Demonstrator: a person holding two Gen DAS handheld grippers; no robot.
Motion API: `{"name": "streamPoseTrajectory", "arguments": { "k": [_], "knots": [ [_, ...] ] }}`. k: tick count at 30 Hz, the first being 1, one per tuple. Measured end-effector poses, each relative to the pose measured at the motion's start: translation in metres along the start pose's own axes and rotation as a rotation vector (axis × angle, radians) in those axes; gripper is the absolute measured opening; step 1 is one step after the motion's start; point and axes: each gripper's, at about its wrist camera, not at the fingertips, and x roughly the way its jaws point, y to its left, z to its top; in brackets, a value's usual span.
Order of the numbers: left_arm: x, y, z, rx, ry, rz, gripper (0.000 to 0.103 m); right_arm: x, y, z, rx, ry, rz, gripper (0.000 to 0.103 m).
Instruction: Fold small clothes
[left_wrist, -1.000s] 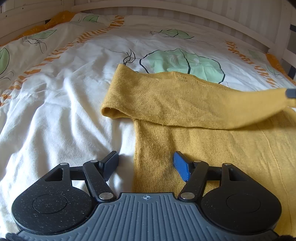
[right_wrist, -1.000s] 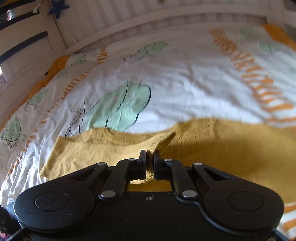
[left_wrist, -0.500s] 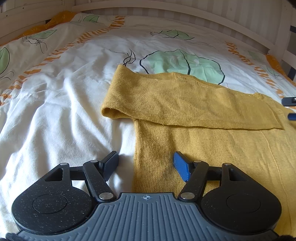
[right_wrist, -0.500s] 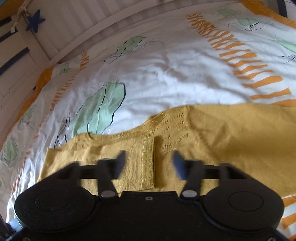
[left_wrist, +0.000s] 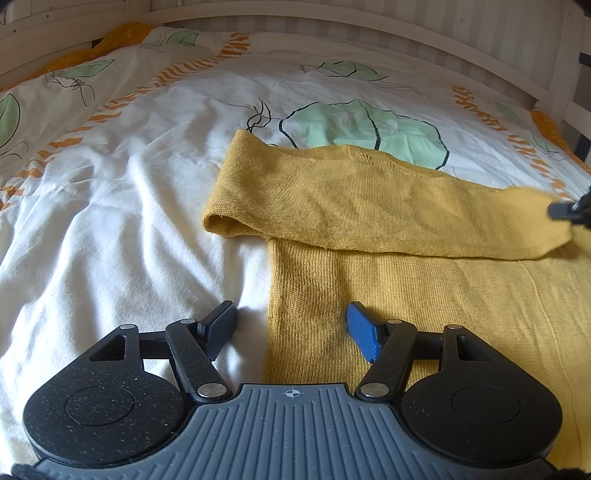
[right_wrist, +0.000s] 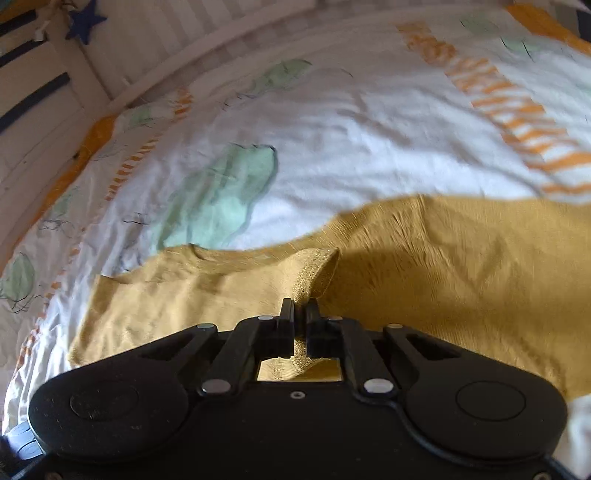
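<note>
On the bed (left_wrist: 110, 229) our right tool (right_wrist: 300, 314) pinches the sweater (left_wrist: 424, 295) sleeve cuff (right_wrist: 317, 269) w/ thin bite, so a tug could slip it & undo the fold; left tool (left_wrist: 291, 328) wide open, idle.

White slatted bed frame (left_wrist: 369, 26); leaf-print duvet (left_wrist: 129, 166); sunlit.
</note>
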Motion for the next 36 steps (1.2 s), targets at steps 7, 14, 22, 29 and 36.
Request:
{"name": "streamPoseTrajectory", "arguments": {
  "k": [7,14,22,29,36],
  "knots": [
    [0.000,0.000,0.000,0.000,-0.001,0.001,0.065,-0.040,-0.020,0.020,-0.043,-0.067,-0.112,0.012],
    [-0.001,0.001,0.001,-0.003,0.002,-0.004,0.066,-0.009,-0.038,0.005,-0.032,0.039,-0.153,0.021],
    [0.002,0.000,0.006,-0.001,0.022,-0.040,0.081,-0.011,-0.051,-0.017,-0.012,0.040,-0.182,0.060],
    [0.000,0.000,0.017,-0.016,0.076,-0.046,0.080,-0.044,-0.064,-0.025,-0.002,0.013,-0.154,0.079],
    [-0.039,-0.027,0.030,-0.049,0.020,-0.069,0.080,-0.095,-0.110,-0.029,0.100,-0.013,-0.139,0.088]
  ]
}}
